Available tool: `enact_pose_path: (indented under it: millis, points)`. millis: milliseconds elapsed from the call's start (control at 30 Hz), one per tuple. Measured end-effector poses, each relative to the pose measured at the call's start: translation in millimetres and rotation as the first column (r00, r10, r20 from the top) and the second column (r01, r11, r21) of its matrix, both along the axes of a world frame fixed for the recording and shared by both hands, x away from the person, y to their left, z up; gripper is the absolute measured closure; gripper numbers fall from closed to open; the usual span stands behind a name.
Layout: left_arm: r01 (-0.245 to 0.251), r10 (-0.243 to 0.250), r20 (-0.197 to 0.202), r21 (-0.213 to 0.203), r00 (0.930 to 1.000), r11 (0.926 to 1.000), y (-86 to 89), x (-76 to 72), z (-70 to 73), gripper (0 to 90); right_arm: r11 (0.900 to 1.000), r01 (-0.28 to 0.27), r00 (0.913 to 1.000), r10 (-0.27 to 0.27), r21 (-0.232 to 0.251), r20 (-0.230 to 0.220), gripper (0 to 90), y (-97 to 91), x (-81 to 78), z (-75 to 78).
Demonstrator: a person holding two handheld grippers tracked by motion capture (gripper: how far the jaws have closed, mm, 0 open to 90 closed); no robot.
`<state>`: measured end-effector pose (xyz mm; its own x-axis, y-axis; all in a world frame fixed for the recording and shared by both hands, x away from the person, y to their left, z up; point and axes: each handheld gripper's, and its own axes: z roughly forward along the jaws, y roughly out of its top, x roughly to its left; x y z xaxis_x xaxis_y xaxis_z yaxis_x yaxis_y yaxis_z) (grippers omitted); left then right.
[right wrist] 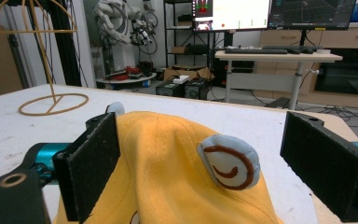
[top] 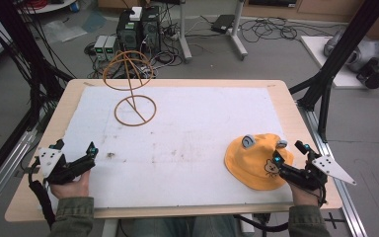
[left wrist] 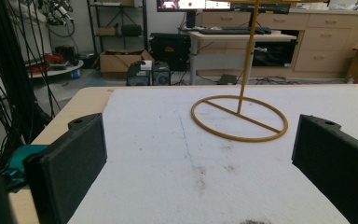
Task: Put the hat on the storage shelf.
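i read this as barely begun: the yellow hat with its little grey ears and bear face lies flat on the white mat at the near right of the table, and the wire hat stand waits bare at the far left, well apart from it. from the layout i judge the job is to get the hat onto that stand, and none of that is done yet. my right gripper sits at the hat's near right edge; in the right gripper view its jaws stand wide apart, one on each side of the hat's crown, and the pads do not press the cloth, so it is released, holding nothing. my left gripper rests at the near left edge of the mat, its jaws spread as well with bare mat between them, pointing toward the stand's base ring. what is left, as i see it: close on the hat, lift it, carry it across and settle it over the stand's top loops.
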<state>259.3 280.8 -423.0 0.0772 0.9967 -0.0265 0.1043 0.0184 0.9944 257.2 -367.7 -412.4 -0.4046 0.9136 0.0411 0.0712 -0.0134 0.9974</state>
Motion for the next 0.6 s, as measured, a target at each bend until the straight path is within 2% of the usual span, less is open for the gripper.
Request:
enact_pose_path:
  millis: [467,600]
  points:
    - [0.0,0.0,-0.002,0.001,1.0,1.0,0.1,0.3,-0.1,3.5,1.0,0.0,1.0,0.0,0.001,-0.003,11.6,-1.3,-0.8,0.3]
    - [0.013,-0.013,-0.001,-0.006,0.9999,0.9999,0.1,0.6,-0.5,3.5,1.0,-0.004,1.0,0.004,0.0,-0.002,11.5,-1.1,-1.1,1.7]
